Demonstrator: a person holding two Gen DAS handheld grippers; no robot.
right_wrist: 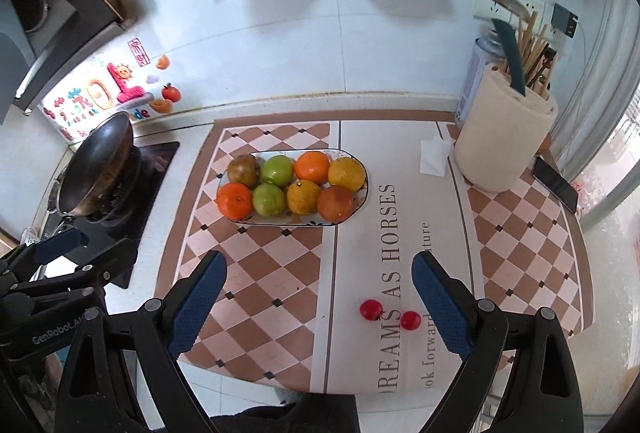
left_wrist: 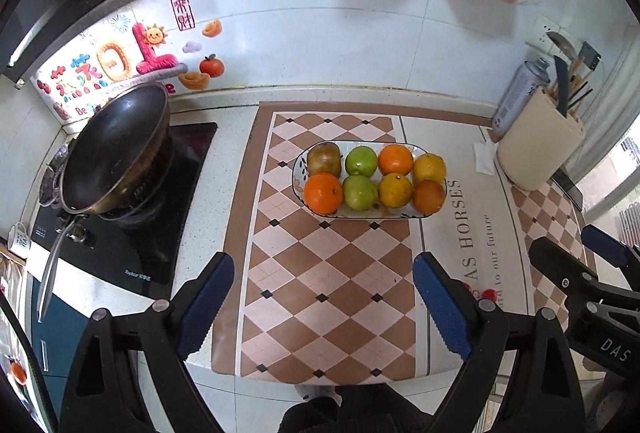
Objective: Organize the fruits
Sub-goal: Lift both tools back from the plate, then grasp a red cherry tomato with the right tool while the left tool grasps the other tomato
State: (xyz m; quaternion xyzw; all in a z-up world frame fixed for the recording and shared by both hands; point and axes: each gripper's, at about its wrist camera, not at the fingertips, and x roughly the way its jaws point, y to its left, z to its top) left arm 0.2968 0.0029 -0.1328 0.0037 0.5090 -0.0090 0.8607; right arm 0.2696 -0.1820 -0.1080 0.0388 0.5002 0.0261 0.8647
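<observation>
Fruits fill the oval plate (right_wrist: pixel 362 199) in two rows of four on the checked mat (right_wrist: pixel 256 273), at mid-counter: in the far row a brownish fruit (right_wrist: pixel 244 170), a green apple (right_wrist: pixel 277 170), an orange (right_wrist: pixel 312 166) and a yellow citrus (right_wrist: pixel 347 174). Two cherry tomatoes (right_wrist: pixel 371 309) lie loose on the near part of the mat, well apart from the plate and just left of your right gripper's (right_wrist: pixel 320 305) right finger. Both grippers hover above the counter with nothing between the jaws: your left gripper (left_wrist: pixel 324 305) stands wide, and so does the right. If the tomatoes belong with the rest, lower the right gripper over one tomato at a time, centre it between the pads and close gently, since small round fruit is likely to roll or squash. Keep clear of the wok (left_wrist: pixel 116 149) on the left.
</observation>
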